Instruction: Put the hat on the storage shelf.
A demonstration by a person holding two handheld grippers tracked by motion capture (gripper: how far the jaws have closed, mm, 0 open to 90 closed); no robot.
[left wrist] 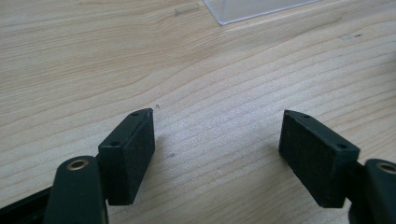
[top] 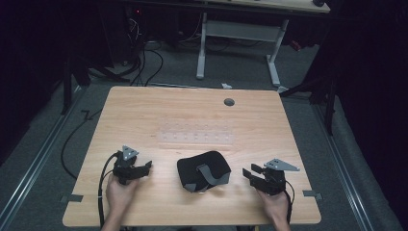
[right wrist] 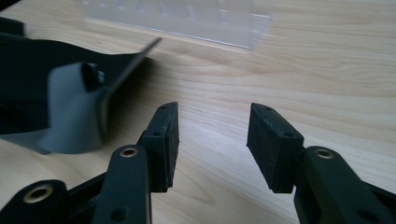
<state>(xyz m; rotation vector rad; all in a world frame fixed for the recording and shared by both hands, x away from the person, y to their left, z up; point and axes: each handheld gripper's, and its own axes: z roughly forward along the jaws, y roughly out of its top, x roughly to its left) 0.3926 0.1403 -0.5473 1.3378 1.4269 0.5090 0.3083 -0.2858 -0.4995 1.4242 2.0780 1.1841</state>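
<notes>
Plainly, nothing is held: the left gripper (top: 146, 166) and the right gripper (top: 247, 174) both rest on the table (top: 144, 110) near its front edge, each with jaws spread wide and bare wood between them. The black pouch (top: 203, 171) with its grey strap (top: 211, 174) lies between them, nearer the front edge than the back, close to the right gripper and a little apart from the left. Behind it sits a clear plastic tray (top: 197, 134), mid-table. The pouch looks soft and floppy, so a pinch on one flap may only drag or fold it. A low approach could shove it into the tray, and the loose strap might snag a jaw.
</notes>
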